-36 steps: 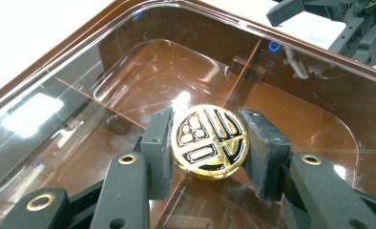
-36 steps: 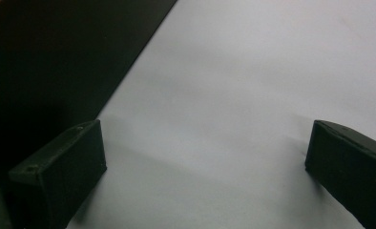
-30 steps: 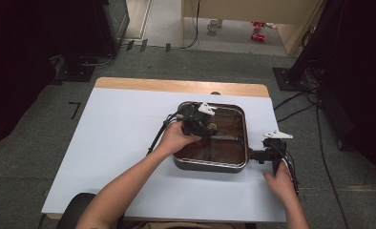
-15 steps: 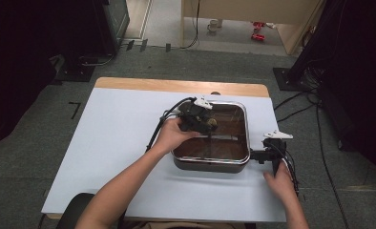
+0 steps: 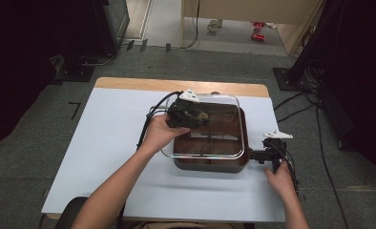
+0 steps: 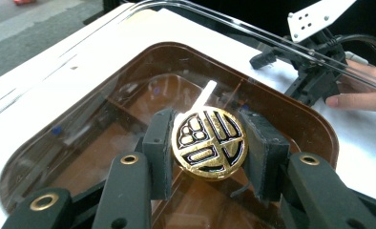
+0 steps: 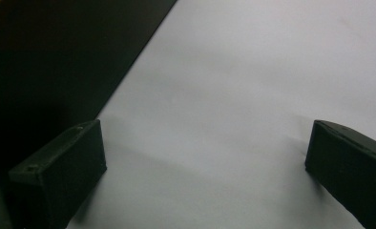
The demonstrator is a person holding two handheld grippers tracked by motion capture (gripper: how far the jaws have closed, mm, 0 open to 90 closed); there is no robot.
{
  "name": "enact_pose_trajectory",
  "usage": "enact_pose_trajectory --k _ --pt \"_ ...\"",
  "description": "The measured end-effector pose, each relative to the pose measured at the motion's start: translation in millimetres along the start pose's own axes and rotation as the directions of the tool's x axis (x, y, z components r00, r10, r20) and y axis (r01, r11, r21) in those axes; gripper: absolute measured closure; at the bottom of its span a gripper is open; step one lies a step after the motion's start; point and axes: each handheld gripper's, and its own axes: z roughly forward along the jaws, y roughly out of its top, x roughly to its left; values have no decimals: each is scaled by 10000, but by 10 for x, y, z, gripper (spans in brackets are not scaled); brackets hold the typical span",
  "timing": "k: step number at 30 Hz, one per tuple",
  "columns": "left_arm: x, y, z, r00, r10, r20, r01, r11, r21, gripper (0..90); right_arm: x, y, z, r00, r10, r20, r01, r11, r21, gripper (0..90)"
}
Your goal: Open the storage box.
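the left gripper (image 5: 195,116) has its two black jaws clamped on the round gold knob (image 6: 209,144) of the clear glass lid (image 5: 224,102), one pad on each side of the knob, pinching it tight. the lid hangs tilted above the brown square pan (image 5: 210,162), its far edge higher than the pan's far rim and its near edge just over the pan's middle, so the front of the pan lies uncovered. through the glass in the left gripper view the pan's brown divided compartments (image 6: 129,105) show below the knob. the pan itself sits on the white table (image 5: 105,143), toward the table's right half. just right of the pan, the right gripper (image 5: 260,155) rests low by the pan's right wall, a hand (image 5: 281,181) behind it. in the right gripper view its jaws stand spread well apart with only bare table between the pads (image 7: 62,162), the pan's dark side off to one edge.
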Motion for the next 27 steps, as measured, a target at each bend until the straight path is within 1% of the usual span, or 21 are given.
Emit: enact_pose_trajectory --k 1,2,4,5,7,9,10,13,16,17,18,22,23,24,27 --pt "27 -16 -56 9999 -68 -82 67 10000 -19 588 0 0 0 10000 -2 -1 2 10000 0 0" --pt "27 -16 -56 9999 -68 -82 67 10000 -19 588 0 0 0 10000 -2 -1 2 10000 0 0" --pt "60 -40 -120 9996 -182 -196 181 9998 -26 588 0 0 0 10000 3 -2 -3 10000 2 0" --pt "101 -77 -192 9990 -306 -341 304 9995 -42 588 -1 0 0 10000 -15 -2 15 10000 5 0" --pt "121 -96 -222 9985 -362 -418 359 9993 -66 589 -1 0 0 10000 -17 0 17 10000 5 0" --pt "175 -151 -303 9968 -537 -599 536 9986 -38 589 -1 0 0 10000 -15 1 15 10000 5 0" --pt "175 -151 -303 9968 -537 -599 536 9986 -38 589 -1 0 0 10000 -15 1 15 10000 5 0" --pt "234 -221 -402 9939 -765 -794 762 9971 -73 589 -1 0 0 10000 -15 1 15 10000 6 0" --pt "285 -283 -493 9914 -850 -1000 848 9964 -58 589 -1 0 0 10000 -13 0 13 10000 2 0" --pt "326 -341 -571 9879 -982 -1197 980 9952 -75 589 -1 0 0 10000 -13 -2 13 10000 3 0" --pt "326 -341 -571 9879 -982 -1197 980 9952 -75 589 -1 0 0 10000 -13 -2 13 10000 3 0" --pt "409 -442 -707 9804 -1267 -1508 1262 9919 -128 589 -1 -1 0 10000 -10 -2 10 10000 -8 0" --pt "457 -495 -783 9755 -1391 -1702 1386 9902 -152 589 -1 -1 0 10000 -1 -7 1 10000 -5 0" --pt "457 -495 -783 9755 -1391 -1702 1386 9902 -152 589 -1 -1 0 10000 -1 -7 1 10000 -5 0" --pt "543 -572 -906 9657 -1646 -2007 1628 9863 -255 589 -1 0 1 10000 0 -6 0 10000 -4 0"
